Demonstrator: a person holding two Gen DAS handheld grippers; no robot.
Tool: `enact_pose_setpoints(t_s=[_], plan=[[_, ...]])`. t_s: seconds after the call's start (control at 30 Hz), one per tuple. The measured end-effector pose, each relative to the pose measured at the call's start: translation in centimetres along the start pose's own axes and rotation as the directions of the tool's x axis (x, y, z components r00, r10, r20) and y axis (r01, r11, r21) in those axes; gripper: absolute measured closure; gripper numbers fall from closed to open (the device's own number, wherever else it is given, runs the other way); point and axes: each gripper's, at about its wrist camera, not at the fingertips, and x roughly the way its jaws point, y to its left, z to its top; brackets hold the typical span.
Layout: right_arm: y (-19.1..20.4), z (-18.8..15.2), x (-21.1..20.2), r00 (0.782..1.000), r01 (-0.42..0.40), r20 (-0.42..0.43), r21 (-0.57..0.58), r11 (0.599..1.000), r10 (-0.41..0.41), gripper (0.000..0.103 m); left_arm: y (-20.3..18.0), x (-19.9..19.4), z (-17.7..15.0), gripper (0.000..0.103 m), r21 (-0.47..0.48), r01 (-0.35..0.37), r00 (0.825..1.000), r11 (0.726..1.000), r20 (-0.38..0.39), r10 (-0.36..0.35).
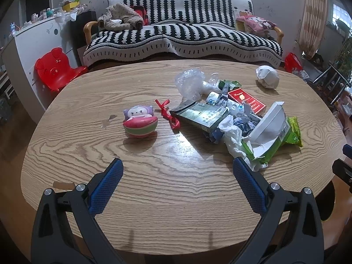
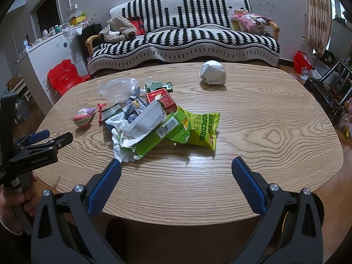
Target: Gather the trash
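A heap of trash lies on the oval wooden table (image 1: 154, 198): a torn green carton (image 2: 154, 132), a green popcorn bag (image 2: 202, 127), a red box (image 2: 161, 99), crumpled tissue (image 2: 120, 136), a clear plastic bag (image 1: 190, 83), a dark green packet (image 1: 200, 115) and a red ribbon (image 1: 168, 114). A crumpled white paper ball (image 2: 213, 72) sits apart at the far side. My left gripper (image 1: 177, 165) is open over the near table, short of the heap. My right gripper (image 2: 176, 164) is open too, just in front of the carton. Both hold nothing.
A pink and purple squishy toy (image 1: 139, 122) sits left of the heap. Behind the table stands a black-and-white striped sofa (image 1: 182, 37). A red bear-shaped child's chair (image 1: 57, 68) and a white cabinet (image 1: 33, 41) stand at the left. A hand (image 2: 13, 206) holds the left gripper's handle.
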Motion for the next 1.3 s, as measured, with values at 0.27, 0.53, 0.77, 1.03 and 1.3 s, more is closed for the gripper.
enact_pose_setpoints(t_s=[0.27, 0.53, 0.77, 1.03, 1.3], plan=[[0.0, 0.0, 0.0, 1.000, -0.001, 0.000, 0.001, 1.000, 0.001, 0.006, 0.0, 0.0, 0.0, 0.006, -0.001, 0.000, 1.000, 1.000, 0.001, 0.000], [0.1, 0.0, 0.0, 1.000, -0.002, 0.000, 0.001, 1.000, 0.002, 0.006, 0.0, 0.0, 0.0, 0.006, -0.002, 0.000, 1.000, 1.000, 0.000, 0.000], [0.1, 0.0, 0.0, 1.000, -0.001, 0.000, -0.002, 1.000, 0.001, 0.006, 0.0, 0.1, -0.1, 0.006, 0.000, 0.001, 1.000, 1.000, -0.001, -0.001], [0.0, 0.0, 0.1, 1.000, -0.002, 0.000, 0.001, 1.000, 0.002, 0.006, 0.0, 0.1, -0.1, 0.006, -0.006, 0.004, 1.000, 1.000, -0.004, -0.004], [1.2, 0.0, -0.3, 1.000, -0.020, -0.006, -0.015, 1.000, 0.020, 0.006, 1.7, 0.8, -0.1, 0.006, -0.028, 0.028, 0.999, 0.999, -0.024, -0.029]])
